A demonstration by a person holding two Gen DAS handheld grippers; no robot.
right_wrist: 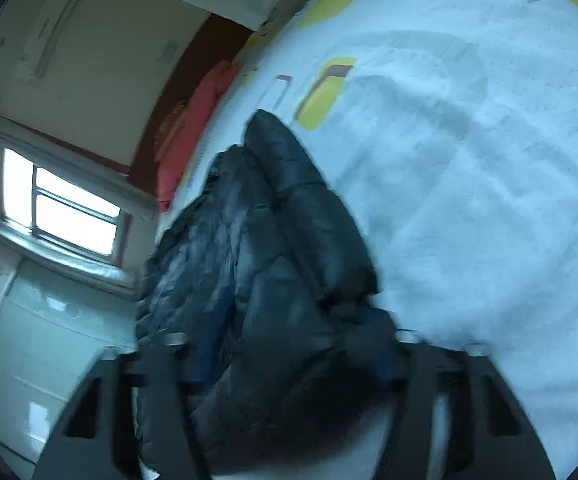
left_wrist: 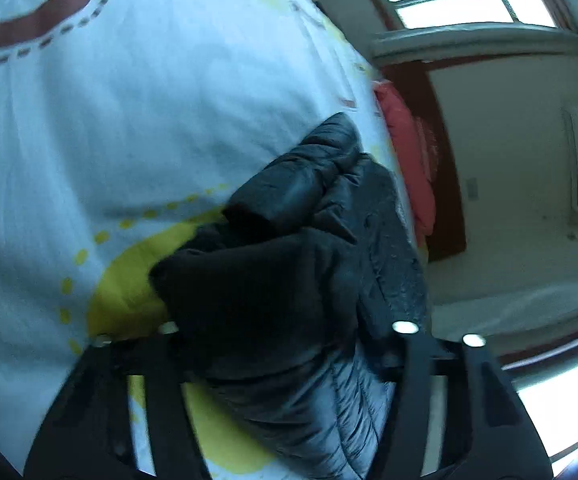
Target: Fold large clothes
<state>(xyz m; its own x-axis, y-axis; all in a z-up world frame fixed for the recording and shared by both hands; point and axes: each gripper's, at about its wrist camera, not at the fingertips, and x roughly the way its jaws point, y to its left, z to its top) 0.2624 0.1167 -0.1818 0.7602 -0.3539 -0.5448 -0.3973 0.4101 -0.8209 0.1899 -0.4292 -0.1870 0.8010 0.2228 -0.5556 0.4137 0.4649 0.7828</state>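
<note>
Left wrist view: we can't tell if left gripper (left_wrist: 285, 332) or right gripper (right_wrist: 289, 340) actually clamps the puffy jacket (left_wrist: 309, 240) bunched between fingers; slick fabric may slip.

The puffer jacket (left_wrist: 309, 264) between the fingers of the left tongs (left_wrist: 285, 332) is black with a dull grey sheen on its quilted channels; its cuff nearest the tongs is matt black; the tongs themselves are black with pale round studs; the bedsheet (left_wrist: 137, 120) beyond them is pale blue-white, printed with a yellow disc ringed by yellow dashes close to the tongs and a brown band edged with grey dashes far ahead; the pillow (left_wrist: 409, 160) past the jacket is coral red; ahead of the right tongs (right_wrist: 289, 340), also black, the sheet carries yellow blocks trimmed in brown.
</note>
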